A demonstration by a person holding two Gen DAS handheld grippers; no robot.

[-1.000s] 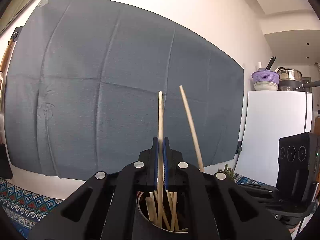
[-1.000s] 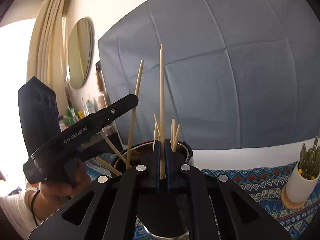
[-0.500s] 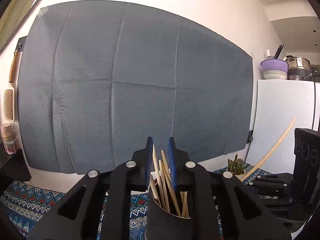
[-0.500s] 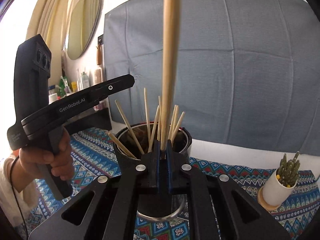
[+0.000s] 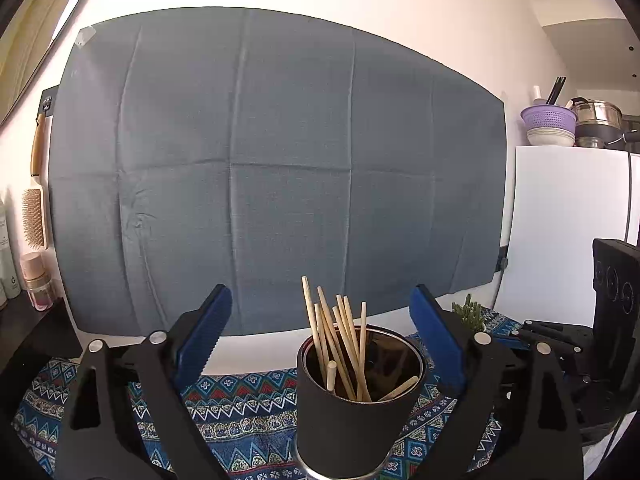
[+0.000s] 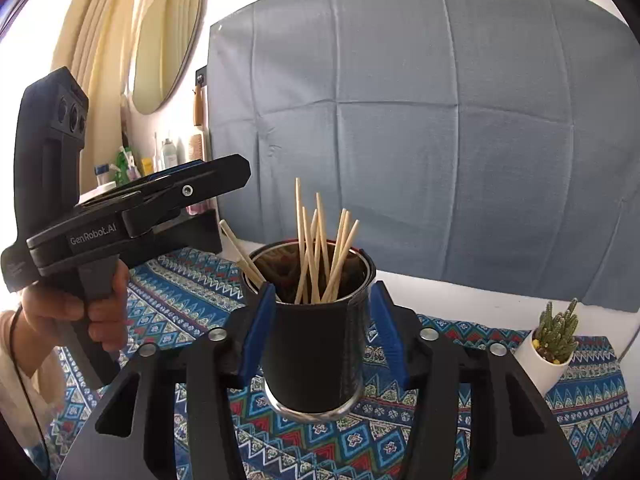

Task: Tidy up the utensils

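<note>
Chopsticks (image 5: 336,344) standing loose in black cup (image 5: 354,420), leaning every way, cup on patterned cloth (image 6: 180,304). Left tongs (image 5: 320,328) spread wide, just opened, cup ahead between fingers, nothing pinched. Right tongs (image 6: 320,316) partly spread, just opened, pads either side of cup, apparently not touching. Cactus pot (image 6: 550,344) off right.

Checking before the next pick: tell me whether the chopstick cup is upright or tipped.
Upright. The black cup stands on its base on the patterned cloth, rim up, with the chopsticks leaning inside.
</note>
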